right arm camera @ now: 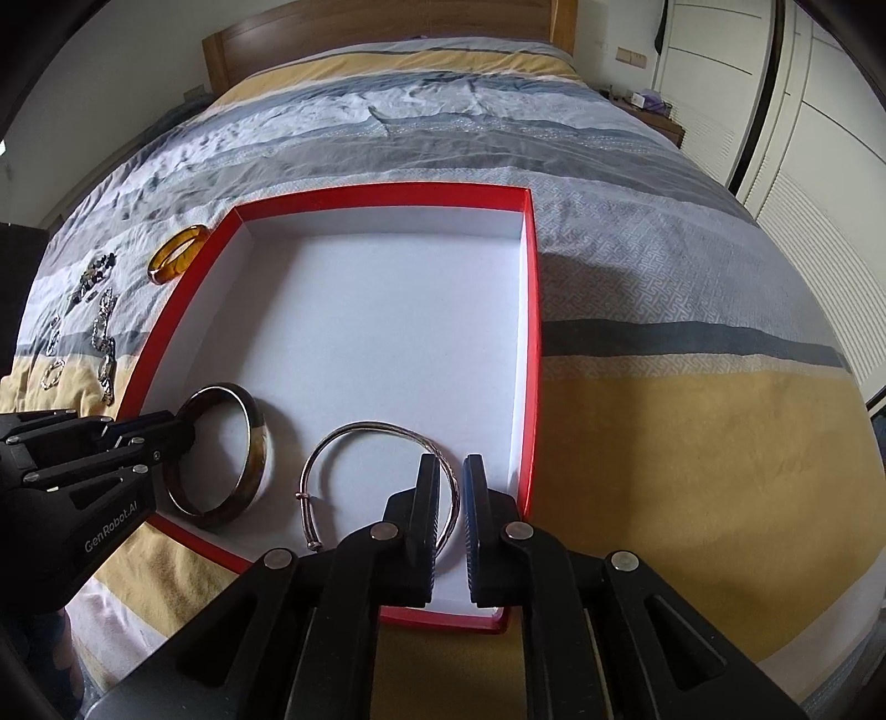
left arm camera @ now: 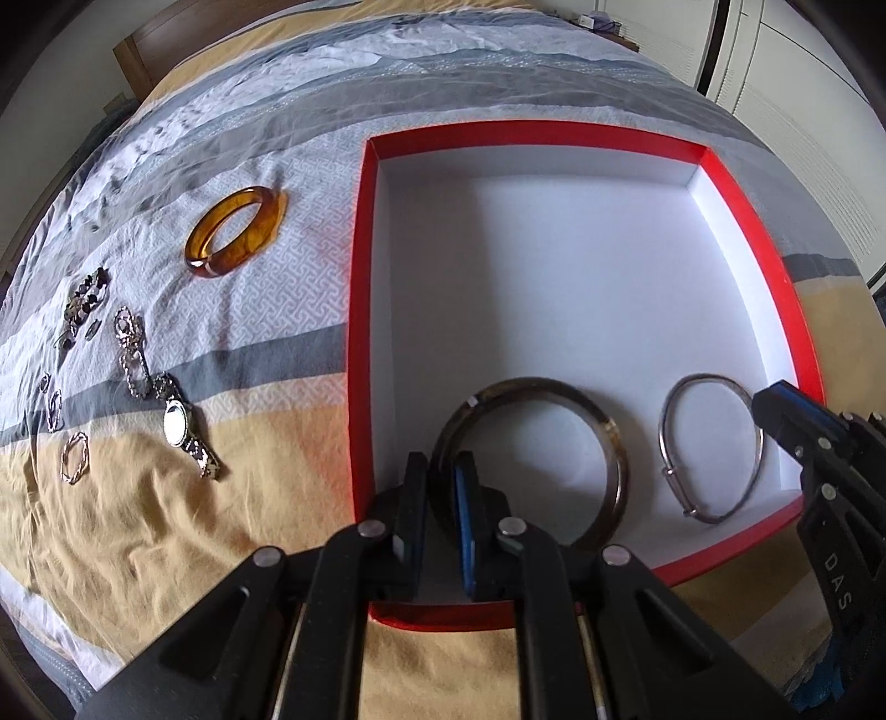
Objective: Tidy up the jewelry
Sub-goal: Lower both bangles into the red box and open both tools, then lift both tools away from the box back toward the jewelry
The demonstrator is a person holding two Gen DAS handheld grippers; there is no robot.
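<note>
A red box with a white inside [left arm camera: 360, 332] [right arm camera: 534, 332] lies on the bed. My left gripper [left arm camera: 440, 471] [right arm camera: 177, 429] is shut on the rim of a dark horn-coloured bangle [left arm camera: 614, 443] [right arm camera: 257, 443] that rests on the box floor at the near left. My right gripper [right arm camera: 451, 471] [left arm camera: 775, 404] straddles the rim of a thin silver bangle [left arm camera: 670, 410] [right arm camera: 343, 435] lying on the box floor; a small gap shows between the pads and the wire. An amber bangle [left arm camera: 235, 232] [right arm camera: 174, 255] lies on the bedspread left of the box.
Left of the box on the bedspread lie a watch [left arm camera: 177, 423], a chain bracelet [left arm camera: 130, 343] [right arm camera: 102, 332], a beaded piece [left arm camera: 86, 302] and small rings [left arm camera: 75, 457] [right arm camera: 52, 374]. A wooden headboard [right arm camera: 376, 33] and white wardrobe doors [right arm camera: 803, 138] stand beyond.
</note>
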